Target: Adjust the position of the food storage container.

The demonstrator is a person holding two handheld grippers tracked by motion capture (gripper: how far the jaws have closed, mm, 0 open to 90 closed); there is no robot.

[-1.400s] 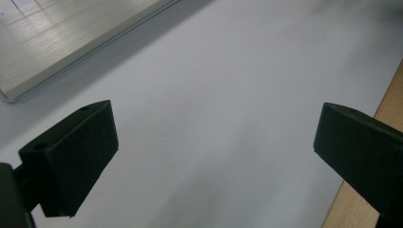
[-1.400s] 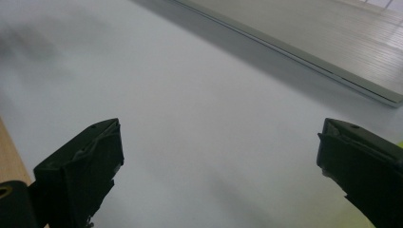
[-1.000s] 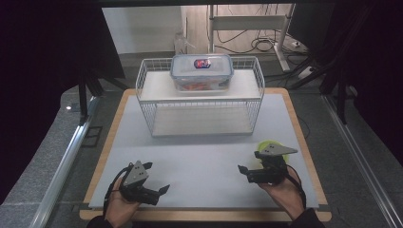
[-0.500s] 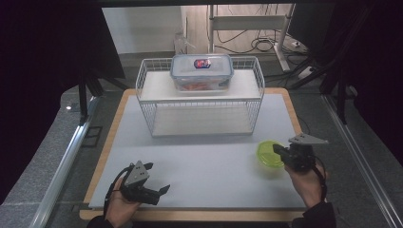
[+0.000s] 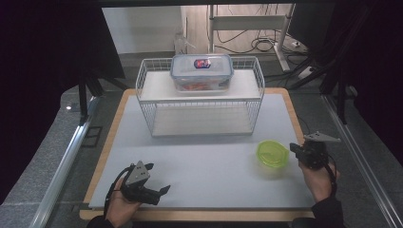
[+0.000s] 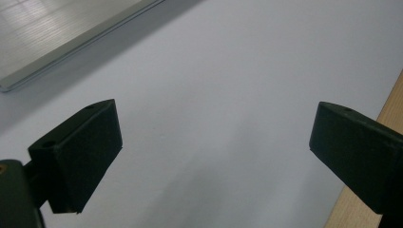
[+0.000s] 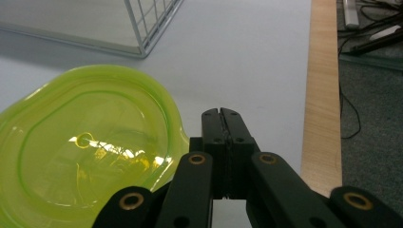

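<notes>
The left gripper (image 5: 154, 183) is held low over the counter's (image 5: 214, 156) near edge, jaws spread wide, nothing between them. The right gripper (image 7: 222, 118) is seen with jaws pressed together, empty, just beside a green lid (image 5: 272, 153). Farther off, a box (image 5: 202, 71) is set atop a wire rack (image 5: 199, 102).
</notes>
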